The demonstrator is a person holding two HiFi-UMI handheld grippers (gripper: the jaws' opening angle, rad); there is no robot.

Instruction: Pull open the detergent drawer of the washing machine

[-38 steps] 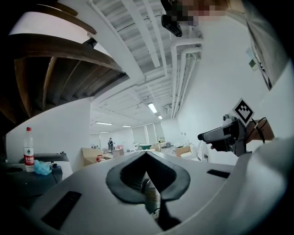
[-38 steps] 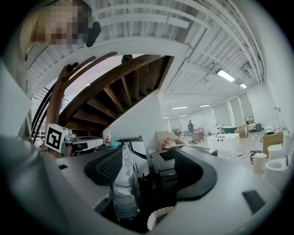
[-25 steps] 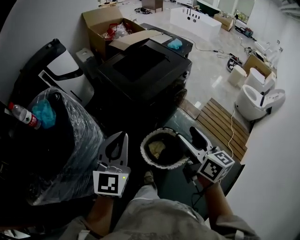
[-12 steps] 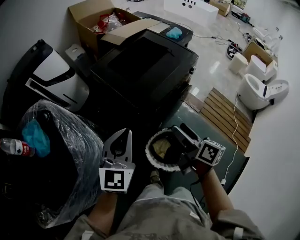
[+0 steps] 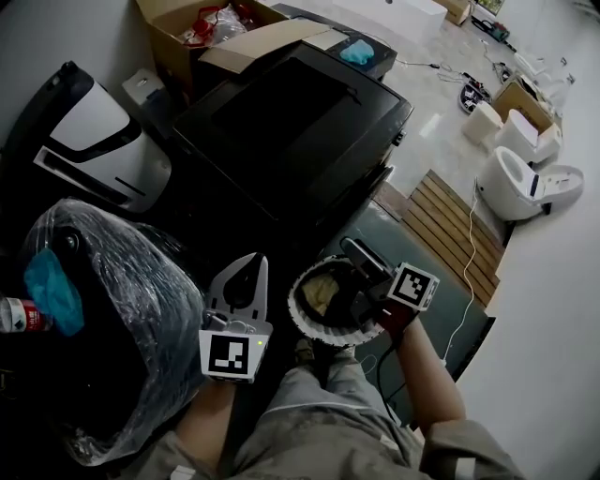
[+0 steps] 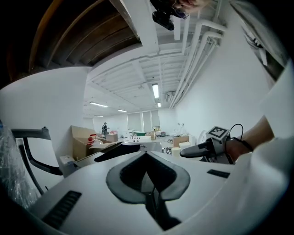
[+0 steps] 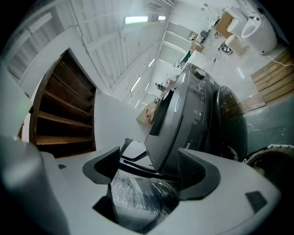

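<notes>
The black washing machine (image 5: 291,122) stands ahead of me, seen from above, so its front and the detergent drawer are hidden in the head view. In the right gripper view the machine (image 7: 193,114) appears tilted, with its control panel and round door showing; I cannot pick out the drawer. My left gripper (image 5: 251,264) hovers short of the machine's near side, jaws shut on nothing (image 6: 147,158). Over a round tub, my right gripper (image 5: 349,267) is rolled on its side, open and empty (image 7: 147,170). Both are apart from the machine.
A plastic-wrapped dark bulk (image 5: 103,309) fills the left. A round white tub (image 5: 309,323) sits on the floor by my feet. A cardboard box (image 5: 202,28) and a white-and-black appliance (image 5: 84,141) stand beyond. A wooden slat mat (image 5: 459,234) and white toilets (image 5: 525,183) lie right.
Both grippers have sunk and come nearer the washing machine. The right gripper has rolled onto its side and shifted left over the tub. The left stays shut.
</notes>
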